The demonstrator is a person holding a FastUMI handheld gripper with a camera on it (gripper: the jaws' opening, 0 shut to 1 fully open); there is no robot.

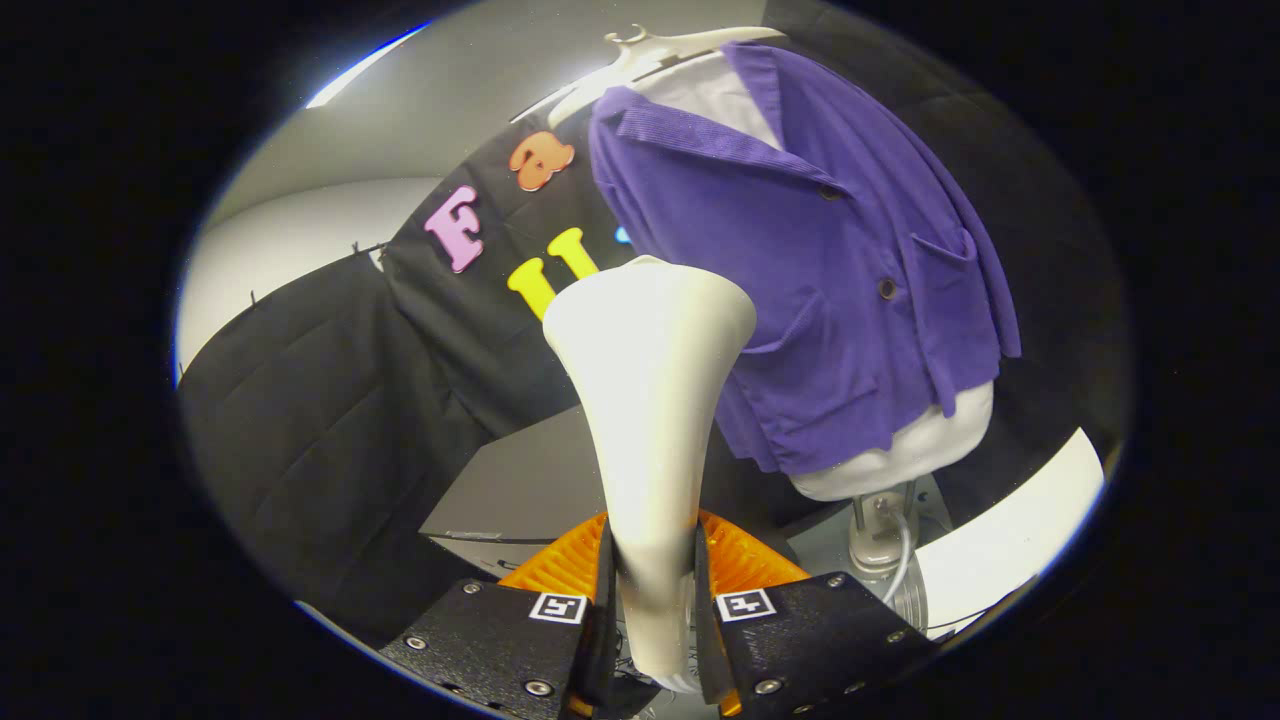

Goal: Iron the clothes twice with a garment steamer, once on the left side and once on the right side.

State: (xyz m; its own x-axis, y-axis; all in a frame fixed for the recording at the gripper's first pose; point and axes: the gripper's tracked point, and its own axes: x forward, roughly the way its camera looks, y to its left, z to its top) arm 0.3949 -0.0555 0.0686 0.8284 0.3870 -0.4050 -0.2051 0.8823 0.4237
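Observation:
My gripper [652, 590] is shut on the handle of a white garment steamer [645, 380], both fingers pressing its narrow lower part. The steamer's wide head rises ahead of the fingers and points toward a purple corduroy jacket [820, 280]. The jacket hangs buttoned on a white mannequin torso [900, 450] with a hanger-like neck piece at the top. The steamer head stands just short of the jacket's lower left panel; I cannot tell whether it touches the fabric.
The mannequin stands on a metal pole and base [880, 540] on a pale tabletop [1010, 540]. A grey box-like surface [520, 490] lies beyond the fingers on the left. Black cloth covers the booth wall behind.

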